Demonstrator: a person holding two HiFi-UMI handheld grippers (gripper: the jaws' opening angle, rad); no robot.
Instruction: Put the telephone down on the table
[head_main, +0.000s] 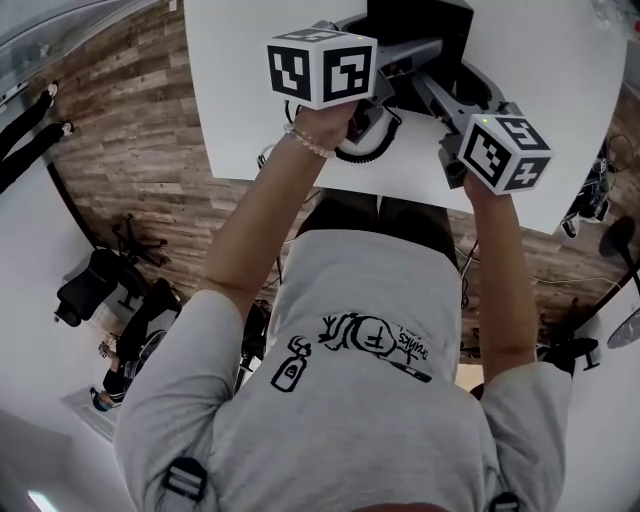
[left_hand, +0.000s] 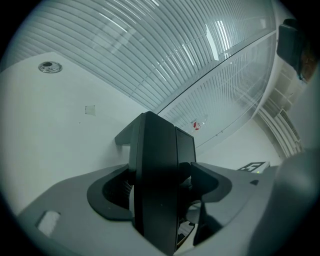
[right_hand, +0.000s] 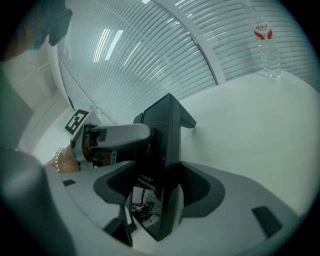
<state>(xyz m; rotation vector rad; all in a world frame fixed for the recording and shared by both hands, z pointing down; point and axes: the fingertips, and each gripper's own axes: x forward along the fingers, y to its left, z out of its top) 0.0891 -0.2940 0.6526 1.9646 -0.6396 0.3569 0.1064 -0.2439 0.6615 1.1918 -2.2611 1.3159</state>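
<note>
A black telephone (head_main: 420, 28) is upright over the far side of the white table (head_main: 560, 80), held from both sides. My left gripper (head_main: 412, 52) is shut on it; in the left gripper view its dark body (left_hand: 160, 175) fills the gap between the jaws. My right gripper (head_main: 440, 85) is also shut on it, and in the right gripper view the telephone (right_hand: 164, 160) stands edge-on between the jaws, with the left gripper (right_hand: 117, 136) clamping its other side. Whether its base touches the table is hidden.
A clear water bottle (right_hand: 265, 45) stands on the table's far right near the blinds. A small round fitting (left_hand: 48, 66) and a small square patch (left_hand: 90, 110) sit in the tabletop at left. Wood floor and chair bases lie below the table's near edge.
</note>
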